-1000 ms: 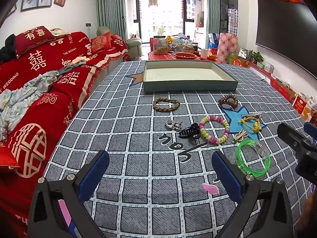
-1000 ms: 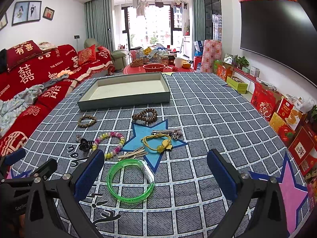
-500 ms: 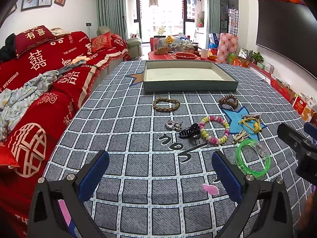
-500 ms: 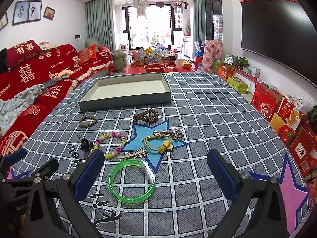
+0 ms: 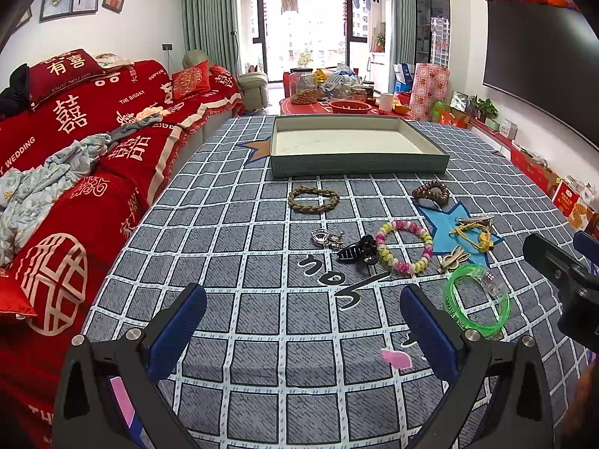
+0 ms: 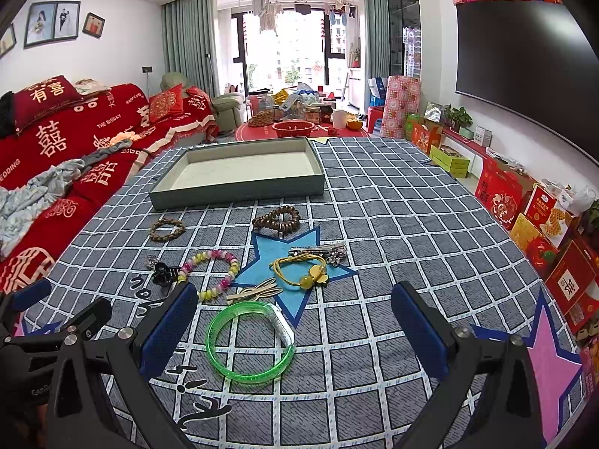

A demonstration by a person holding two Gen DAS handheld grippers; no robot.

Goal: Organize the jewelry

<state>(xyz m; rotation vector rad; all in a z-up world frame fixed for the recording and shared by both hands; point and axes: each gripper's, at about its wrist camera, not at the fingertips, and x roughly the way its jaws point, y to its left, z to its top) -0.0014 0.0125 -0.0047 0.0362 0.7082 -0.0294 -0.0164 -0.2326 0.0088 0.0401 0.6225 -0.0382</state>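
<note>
Both grippers hang with their blue ribbed pads spread wide and nothing between them: the left gripper (image 5: 303,321) at the bottom of its view, the right gripper (image 6: 294,321) likewise. The jewelry lies loose on the grid-patterned cloth (image 5: 239,247). A glossy translucent green bangle (image 6: 250,340) sits lower centre, above it a pink-and-yellow bead bracelet (image 6: 209,273) and a yellow cord tie (image 6: 299,269). A shallow rectangular tray (image 6: 239,172) sits upper centre. Only the left view shows the small silver trinket (image 5: 326,237) plainly; the right view alone shows the pink star (image 6: 550,370).
</note>
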